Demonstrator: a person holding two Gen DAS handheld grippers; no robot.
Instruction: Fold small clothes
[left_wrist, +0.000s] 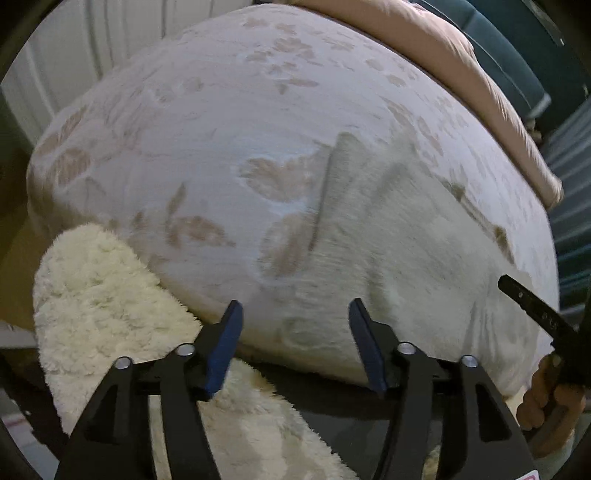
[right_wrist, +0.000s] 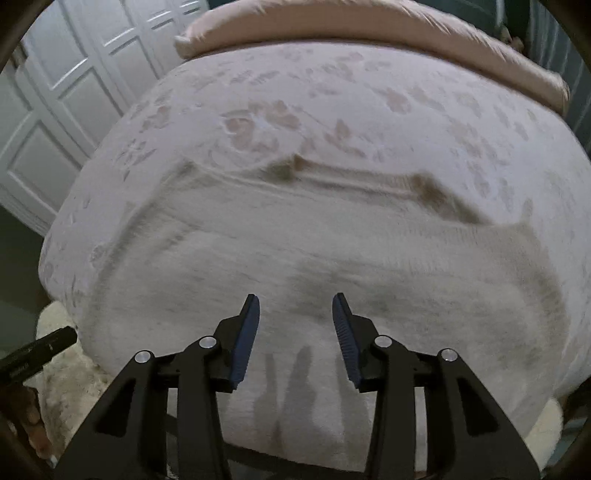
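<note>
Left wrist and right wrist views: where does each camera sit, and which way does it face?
Left wrist: on the left gripper, angled down at the bed's near edge; fluffy rug lower left; right gripper's finger and the hand at right.
Right wrist: on the right gripper, angled down at the pale garment; left gripper's finger at left.
Shared: floral bedspread, garment, pink duvet.

A: What's under the left gripper (left_wrist: 295, 343)?
B: Its jaws gape, nothing between them, over the bed (left_wrist: 221, 122)'s edge. A pale garment (left_wrist: 399, 229) lies at three o'clock, a fluffy rug (left_wrist: 103, 295) at eight.
</note>
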